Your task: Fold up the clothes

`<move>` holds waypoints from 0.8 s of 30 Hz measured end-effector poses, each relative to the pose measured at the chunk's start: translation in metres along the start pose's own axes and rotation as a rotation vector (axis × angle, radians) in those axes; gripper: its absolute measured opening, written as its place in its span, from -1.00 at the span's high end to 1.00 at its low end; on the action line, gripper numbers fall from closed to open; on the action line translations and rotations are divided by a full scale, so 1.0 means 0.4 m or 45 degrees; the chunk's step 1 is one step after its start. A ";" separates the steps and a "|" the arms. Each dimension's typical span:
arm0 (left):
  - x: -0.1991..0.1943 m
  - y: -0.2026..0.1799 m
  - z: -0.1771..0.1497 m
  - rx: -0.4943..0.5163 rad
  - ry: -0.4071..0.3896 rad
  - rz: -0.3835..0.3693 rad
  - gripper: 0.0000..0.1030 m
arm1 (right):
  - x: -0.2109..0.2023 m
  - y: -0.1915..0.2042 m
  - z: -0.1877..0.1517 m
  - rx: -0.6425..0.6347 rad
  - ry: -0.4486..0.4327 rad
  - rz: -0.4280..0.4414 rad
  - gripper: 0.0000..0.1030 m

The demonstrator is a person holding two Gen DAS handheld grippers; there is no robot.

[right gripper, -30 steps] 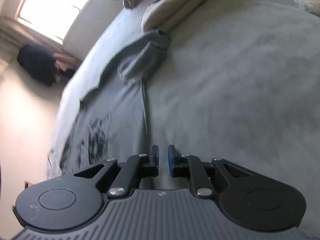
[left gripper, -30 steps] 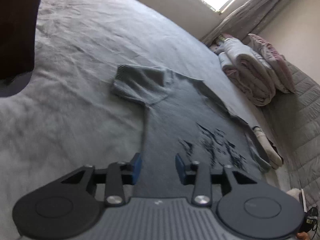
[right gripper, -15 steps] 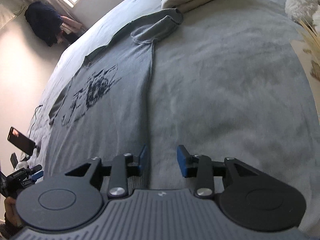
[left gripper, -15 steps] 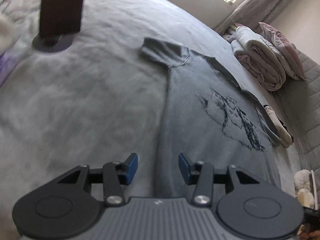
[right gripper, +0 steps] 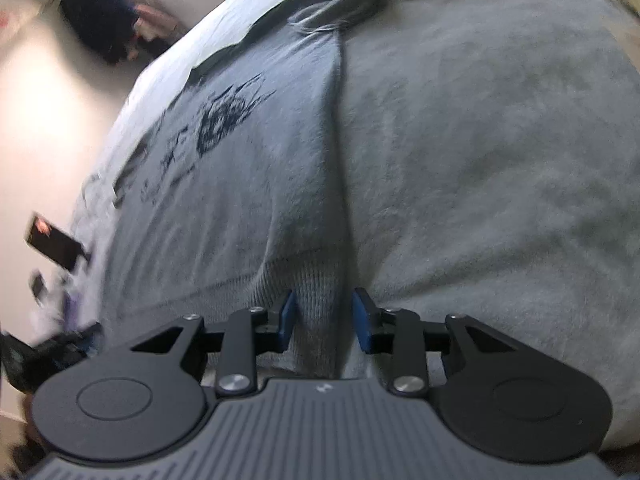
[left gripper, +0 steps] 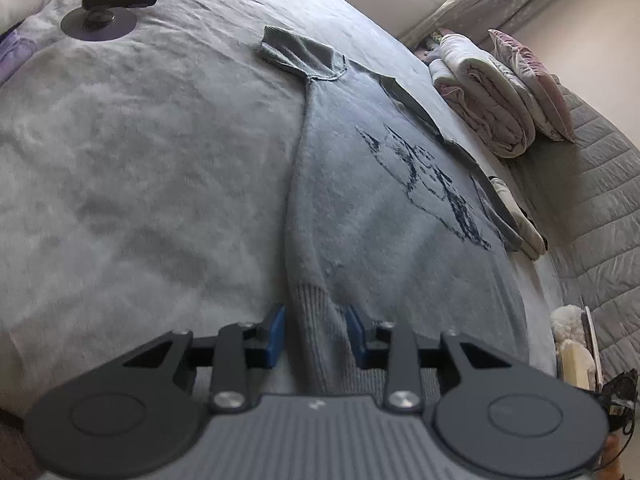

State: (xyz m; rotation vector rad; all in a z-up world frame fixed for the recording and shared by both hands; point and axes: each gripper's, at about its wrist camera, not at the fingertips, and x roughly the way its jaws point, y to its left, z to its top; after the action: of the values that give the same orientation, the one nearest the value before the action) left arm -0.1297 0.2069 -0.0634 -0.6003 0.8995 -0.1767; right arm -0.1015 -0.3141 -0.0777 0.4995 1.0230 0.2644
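A grey knit T-shirt (left gripper: 360,200) with a dark print lies flat on the grey bedspread (left gripper: 140,160), sleeves far from me. Its ribbed hem corner (left gripper: 314,320) runs between the blue pads of my left gripper (left gripper: 315,334), which stands open around it. In the right wrist view the same shirt (right gripper: 240,160) stretches away, and its other ribbed hem corner (right gripper: 316,300) sits between the pads of my open right gripper (right gripper: 324,316). Neither pair of pads presses the cloth.
Folded quilts and a pink pillow (left gripper: 500,92) are stacked at the bed's far right. A folded cream garment (left gripper: 516,216) lies beside the shirt. A phone on a round stand (left gripper: 108,8) is at far left. The phone (right gripper: 56,246) also shows left of the shirt.
Both grippers have drawn back down the shirt to its bottom hem and dropped lower. The right gripper went from nearly shut to open. Each hem corner now lies between open pads.
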 end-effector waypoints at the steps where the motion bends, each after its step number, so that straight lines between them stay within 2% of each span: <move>1: 0.000 -0.005 -0.003 0.007 -0.005 0.012 0.45 | 0.003 0.013 -0.002 -0.038 -0.002 -0.028 0.35; 2: -0.001 -0.010 -0.006 0.014 -0.010 0.024 0.53 | 0.006 0.026 -0.004 -0.073 -0.003 -0.057 0.35; 3: -0.001 -0.014 -0.009 0.021 -0.016 0.036 0.80 | 0.009 0.041 -0.006 -0.114 -0.005 -0.091 0.38; 4: -0.001 -0.019 -0.013 0.029 -0.021 0.048 0.89 | 0.011 0.054 -0.010 -0.155 -0.006 -0.124 0.44; 5: -0.002 -0.024 -0.016 0.036 -0.026 0.060 0.90 | 0.011 0.065 -0.015 -0.196 -0.007 -0.155 0.54; 6: -0.004 -0.030 -0.018 0.044 -0.037 0.070 0.91 | 0.011 0.076 -0.020 -0.237 -0.008 -0.187 0.80; 9: -0.033 -0.048 -0.020 0.087 -0.087 0.097 0.92 | -0.011 0.095 -0.027 -0.288 -0.026 -0.252 0.93; 13: -0.081 -0.073 -0.016 0.184 -0.127 0.131 0.92 | -0.055 0.131 -0.030 -0.396 -0.044 -0.321 0.93; 17: -0.071 -0.078 -0.015 0.241 -0.071 0.176 0.92 | -0.040 0.157 -0.032 -0.477 0.029 -0.344 0.91; 20: -0.022 -0.052 -0.016 0.232 0.004 0.238 0.90 | 0.003 0.138 -0.029 -0.434 0.114 -0.346 0.72; 23: -0.025 -0.032 -0.006 0.161 -0.008 0.206 0.84 | -0.012 0.102 -0.011 -0.328 0.090 -0.300 0.46; 24: -0.034 -0.032 -0.002 0.160 -0.028 0.210 0.75 | -0.026 0.088 -0.003 -0.288 0.069 -0.277 0.37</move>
State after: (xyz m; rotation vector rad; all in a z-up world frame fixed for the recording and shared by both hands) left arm -0.1373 0.2012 -0.0474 -0.4082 0.9055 -0.0771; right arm -0.1070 -0.2880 -0.0524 0.1756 1.0756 0.1973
